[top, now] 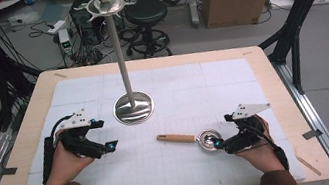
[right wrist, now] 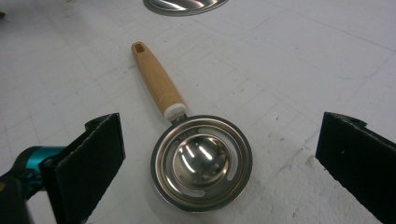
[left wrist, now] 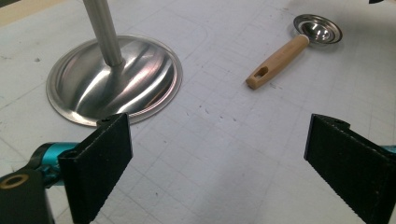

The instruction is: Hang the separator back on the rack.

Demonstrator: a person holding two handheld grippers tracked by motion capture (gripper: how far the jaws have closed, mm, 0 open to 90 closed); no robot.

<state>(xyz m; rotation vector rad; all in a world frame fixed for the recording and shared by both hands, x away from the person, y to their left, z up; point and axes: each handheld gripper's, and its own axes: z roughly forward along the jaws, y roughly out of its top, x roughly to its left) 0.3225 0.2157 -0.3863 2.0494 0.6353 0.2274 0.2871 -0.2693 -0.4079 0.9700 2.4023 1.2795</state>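
1. The egg separator [top: 195,138] lies flat on the white gridded mat [top: 231,81] that covers the desk [top: 31,125], nearer the desk's front edge than its far edge and right of the middle.
2. Its wooden handle [right wrist: 155,80] points toward the desk's left edge; the slotted steel cup [right wrist: 201,161] sits at the right end, mouth up.
3. The right tongs [top: 218,144] rest low just beside the cup — jaws spread wide, one on each side of it in the right gripper view, neither pad touching the metal.
4. The left tongs [top: 112,145] sit toward the desk's left edge, well apart from the separator; their jaws stand spread with bare mat between them.
5. A steel stand [top: 132,107] rises from a round domed base near the desk's centre — between the left tongs and the far edge, its pole upright and capped with a hooked top [top: 105,2].
6. In the left gripper view the base [left wrist: 113,79] lies ahead to the left, the separator farther off to the right.
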